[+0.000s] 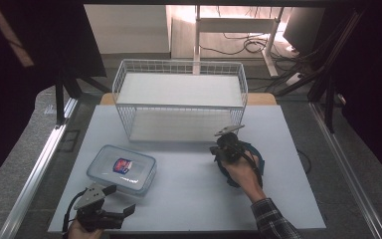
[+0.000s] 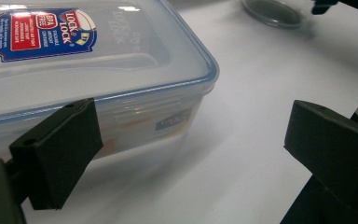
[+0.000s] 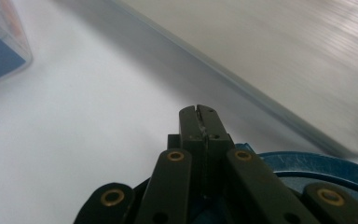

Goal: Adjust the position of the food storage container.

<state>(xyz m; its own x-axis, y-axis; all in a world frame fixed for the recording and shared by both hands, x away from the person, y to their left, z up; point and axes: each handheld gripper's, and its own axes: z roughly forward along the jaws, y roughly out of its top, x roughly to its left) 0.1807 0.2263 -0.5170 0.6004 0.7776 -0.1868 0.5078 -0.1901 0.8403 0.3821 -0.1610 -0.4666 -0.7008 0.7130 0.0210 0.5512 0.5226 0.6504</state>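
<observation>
A clear lidded plastic box [image 1: 122,169] with a blue and red label lies on the white mat at the left. My left gripper [image 1: 121,200] rests near the mat's front left corner. It is open, with the box's near corner [image 2: 121,93] just behind its left pad [image 2: 58,154] and nothing between the pads. My right gripper [image 1: 216,149] is over the mat right of centre, in front of the wire basket [image 1: 179,94]. Its jaws [image 3: 199,112] are shut, pads pressed together. A round blue-rimmed thing [image 1: 259,160] sits under that hand; I cannot tell whether it is held.
The white wire basket stands at the back of the mat [image 1: 189,199], its pale floor panel [image 3: 284,60] close to the right gripper. Metal rails [image 1: 35,169] run along both table sides. Cables and a desk frame lie beyond the basket.
</observation>
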